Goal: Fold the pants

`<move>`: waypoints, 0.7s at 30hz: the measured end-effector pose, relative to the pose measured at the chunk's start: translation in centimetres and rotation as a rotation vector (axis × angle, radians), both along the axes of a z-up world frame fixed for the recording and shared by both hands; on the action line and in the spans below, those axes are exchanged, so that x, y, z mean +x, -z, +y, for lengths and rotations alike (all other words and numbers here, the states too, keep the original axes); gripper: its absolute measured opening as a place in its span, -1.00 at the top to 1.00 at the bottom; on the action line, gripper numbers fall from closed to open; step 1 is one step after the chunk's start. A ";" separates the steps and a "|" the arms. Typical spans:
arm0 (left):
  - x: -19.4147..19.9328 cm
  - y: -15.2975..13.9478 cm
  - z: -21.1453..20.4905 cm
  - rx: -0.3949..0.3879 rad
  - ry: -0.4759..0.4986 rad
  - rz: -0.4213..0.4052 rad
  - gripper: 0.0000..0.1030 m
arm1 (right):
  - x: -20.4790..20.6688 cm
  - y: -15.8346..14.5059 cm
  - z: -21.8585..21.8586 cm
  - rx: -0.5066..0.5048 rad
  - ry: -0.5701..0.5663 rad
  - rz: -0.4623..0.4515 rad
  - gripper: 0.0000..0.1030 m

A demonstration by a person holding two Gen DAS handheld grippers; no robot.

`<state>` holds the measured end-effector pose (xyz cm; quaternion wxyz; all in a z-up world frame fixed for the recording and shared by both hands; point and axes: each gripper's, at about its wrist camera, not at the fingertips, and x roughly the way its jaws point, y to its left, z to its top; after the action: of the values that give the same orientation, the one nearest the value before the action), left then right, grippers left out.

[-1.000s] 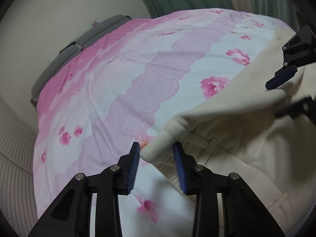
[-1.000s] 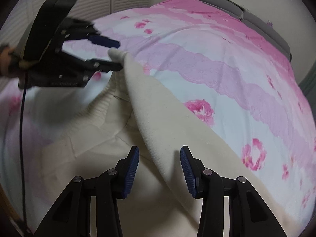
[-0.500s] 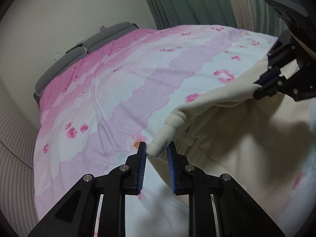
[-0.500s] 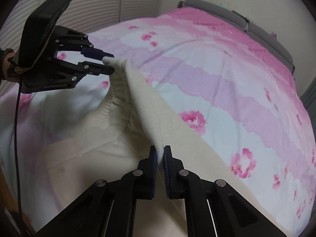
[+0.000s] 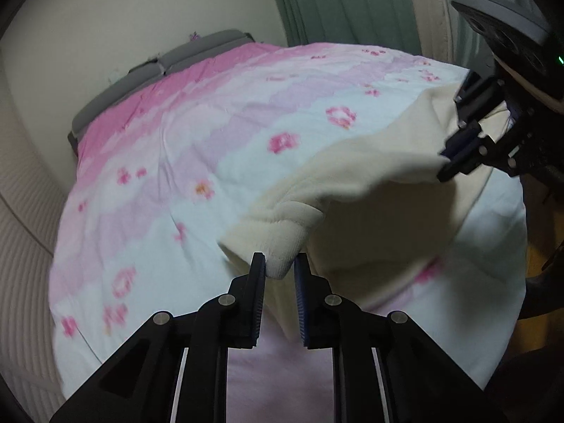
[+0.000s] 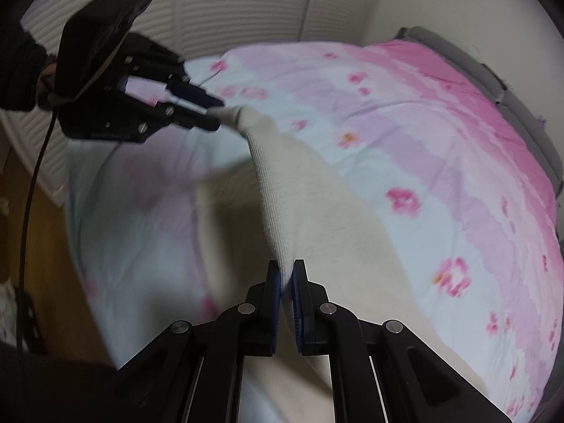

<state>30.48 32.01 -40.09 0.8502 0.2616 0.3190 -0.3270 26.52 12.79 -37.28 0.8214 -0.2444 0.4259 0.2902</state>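
Pink floral bedspread [image 5: 169,162] lies under the cream pants [image 5: 352,176], whose ribbed waistband stretches taut between the left gripper [image 5: 279,270], its closing jaws pinching one corner, and the right gripper [image 6: 286,275], clamped on the other end, legs trailing below.

The left gripper [image 5: 279,268] is matte black, with two angular fingers [image 5: 243,312] built of flat linked bars; round silver screws [image 5: 226,299] sit at the joints; ridged blue pads [image 5: 300,303] line the inner faces. The right gripper [image 6: 286,275] is the same make, black bars, silver screws [image 6: 246,308], blue pads [image 6: 298,313]; seen from the left wrist, its rounded grey and black housing [image 5: 507,31] bears a small green light [image 5: 559,59]. A thin black cable [image 6: 30,197] hangs from the left gripper's body; the hand [image 6: 47,77] behind it comes out of a dark sleeve [image 6: 19,67].
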 end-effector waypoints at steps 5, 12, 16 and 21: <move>-1.6 5.0 0.3 0.020 -0.046 0.046 0.65 | -2.6 5.3 1.1 -0.088 -0.042 0.054 0.88; -1.6 8.2 1.0 0.009 -0.128 0.076 0.64 | -3.0 10.9 2.3 -0.158 -0.048 0.086 0.89; -1.3 7.3 2.0 -0.036 -0.225 0.092 0.64 | -1.9 10.8 2.7 -0.126 -0.012 0.089 0.89; -1.1 7.1 2.2 -0.030 -0.259 0.085 0.64 | -0.9 10.2 4.5 -0.086 -0.022 0.075 0.89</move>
<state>29.38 34.20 -47.18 0.8748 0.1915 0.3811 -0.2299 25.65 17.28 -47.47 0.7905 -0.2730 0.4655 0.2898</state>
